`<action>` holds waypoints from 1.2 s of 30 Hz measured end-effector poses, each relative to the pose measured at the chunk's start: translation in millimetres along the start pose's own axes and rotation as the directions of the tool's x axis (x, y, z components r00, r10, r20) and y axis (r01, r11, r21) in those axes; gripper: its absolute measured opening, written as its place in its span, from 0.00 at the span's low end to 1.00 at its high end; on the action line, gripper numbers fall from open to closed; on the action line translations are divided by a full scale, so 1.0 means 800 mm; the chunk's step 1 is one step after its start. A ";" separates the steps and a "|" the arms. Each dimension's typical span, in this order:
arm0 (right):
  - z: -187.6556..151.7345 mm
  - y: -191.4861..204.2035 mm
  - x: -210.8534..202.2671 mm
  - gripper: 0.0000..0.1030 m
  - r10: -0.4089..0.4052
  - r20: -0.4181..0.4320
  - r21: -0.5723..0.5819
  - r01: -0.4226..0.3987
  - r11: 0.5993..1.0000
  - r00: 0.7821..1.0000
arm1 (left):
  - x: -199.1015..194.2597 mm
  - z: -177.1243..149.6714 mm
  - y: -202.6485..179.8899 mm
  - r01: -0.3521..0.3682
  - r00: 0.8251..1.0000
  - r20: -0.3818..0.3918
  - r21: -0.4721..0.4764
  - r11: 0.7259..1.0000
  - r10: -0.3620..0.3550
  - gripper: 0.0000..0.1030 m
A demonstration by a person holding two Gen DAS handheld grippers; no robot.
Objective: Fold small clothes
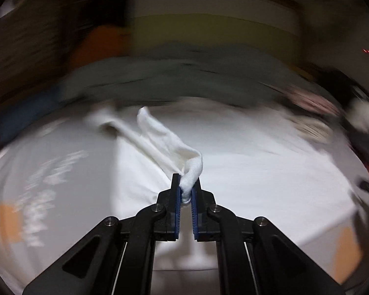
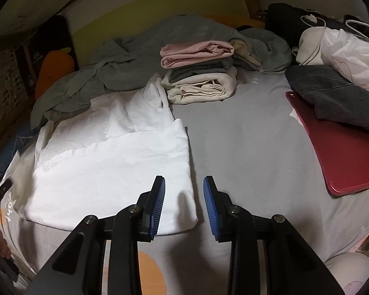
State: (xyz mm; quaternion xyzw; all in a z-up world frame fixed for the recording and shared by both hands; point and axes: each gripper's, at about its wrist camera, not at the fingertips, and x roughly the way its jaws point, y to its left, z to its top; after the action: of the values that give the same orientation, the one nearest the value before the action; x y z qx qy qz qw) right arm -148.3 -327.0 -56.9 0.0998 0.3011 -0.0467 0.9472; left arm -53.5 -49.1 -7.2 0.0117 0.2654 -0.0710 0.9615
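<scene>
Left tool [image 1: 186,184] is clamped tight on a bunched corner of the white shirt [image 1: 160,137], and the cloth trails away ahead of it toward the upper left, lifted off the rest of the garment. That looks like a fold in mid-carry: the gripped edge is being brought across the body of the shirt. Next it wants laying down flat and square before the pinch lets go.

Right tool [image 2: 184,189] hangs with jaws parted and nothing between them, just over the shirt's near right corner. The shirt [image 2: 115,152] lies on the bed [image 2: 246,135], spreading ahead and to the left, thin, soft, a bit rumpled. Farther ahead sits a folded stack [image 2: 199,73].
</scene>
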 end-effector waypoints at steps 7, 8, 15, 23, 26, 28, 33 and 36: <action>0.000 -0.012 -0.001 0.32 0.013 -0.014 0.032 -0.012 0.999 1.000 | 0.042 -0.047 -0.109 -0.009 0.996 -0.085 0.064 0.998 0.015 0.07; 0.000 -0.013 0.000 0.32 0.025 -0.021 0.034 -0.024 0.999 0.999 | 0.040 -0.047 -0.107 0.002 0.997 -0.082 0.071 0.997 0.004 0.09; -0.003 0.005 -0.002 0.36 0.046 -0.022 -0.027 -0.047 0.999 0.999 | -0.021 -0.050 -0.069 0.068 0.995 -0.077 -0.013 0.998 -0.069 0.41; 0.000 -0.016 0.011 0.56 0.072 -0.065 0.089 -0.066 0.994 0.995 | -0.018 -0.061 0.056 -0.052 0.989 -0.149 -0.358 0.932 -0.003 0.62; -0.003 -0.020 0.021 0.56 0.090 -0.104 0.117 -0.077 0.990 0.991 | 0.011 -0.072 0.087 0.072 0.970 -0.163 -0.514 0.855 -0.180 0.54; -0.006 -0.019 0.028 0.56 0.121 -0.129 0.126 -0.105 0.986 0.984 | 0.017 -0.074 0.082 0.154 0.962 -0.122 -0.492 0.857 -0.243 0.28; -0.010 0.000 0.045 0.09 0.123 -0.206 0.055 -0.114 0.992 0.971 | 0.004 -0.071 0.056 0.085 0.978 -0.147 -0.377 0.922 -0.150 0.09; -0.007 -0.008 0.023 0.05 0.070 -0.140 0.074 -0.060 0.995 0.988 | -0.016 -0.070 0.068 0.101 0.969 -0.160 -0.443 0.891 -0.189 0.08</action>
State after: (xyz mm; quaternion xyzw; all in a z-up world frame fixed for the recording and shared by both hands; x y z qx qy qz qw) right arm -137.5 -332.3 -73.4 0.1456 0.3628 -0.0189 0.9202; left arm -85.2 9.5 -49.6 -0.2142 0.3690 -0.0808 0.9008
